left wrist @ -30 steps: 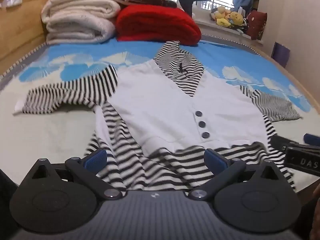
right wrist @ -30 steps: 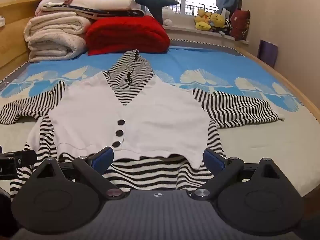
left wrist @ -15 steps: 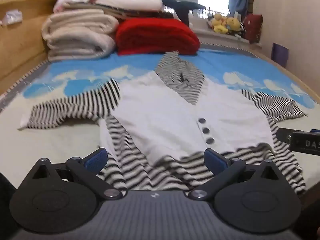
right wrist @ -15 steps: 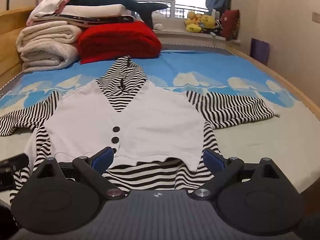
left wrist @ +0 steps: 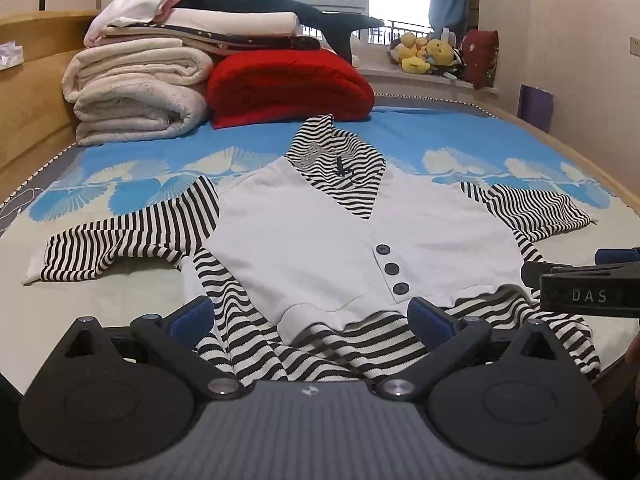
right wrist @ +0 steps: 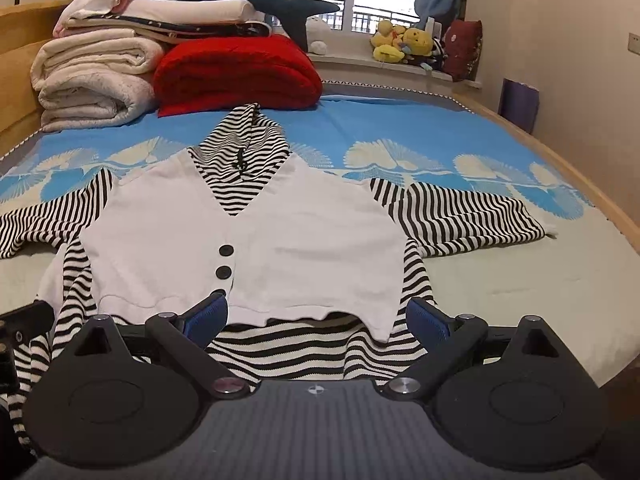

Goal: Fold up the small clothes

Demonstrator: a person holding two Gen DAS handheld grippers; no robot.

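A small hooded top [left wrist: 320, 240], white vest front with three dark buttons and black-and-white striped sleeves and hem, lies spread face up on the bed. It also shows in the right wrist view [right wrist: 256, 240]. My left gripper [left wrist: 312, 318] is open, its blue pads over the striped hem on the garment's left side. My right gripper [right wrist: 318, 316] is open over the hem on the right side. The right gripper's fingers [left wrist: 580, 276] reach into the left wrist view at the right edge. The left gripper's edge [right wrist: 24, 320] shows at the left of the right wrist view.
Folded white quilts [left wrist: 136, 92] and a red blanket [left wrist: 288, 88] are stacked at the head of the bed, with a dark plush shark [left wrist: 280, 4] on top. Plush toys [left wrist: 424, 52] sit on the windowsill. A wooden bed rail [right wrist: 580, 176] runs along the right.
Both grippers have dropped lower and tilted up, so the view is flatter along the bed. The garment lies as before, and both stay open.
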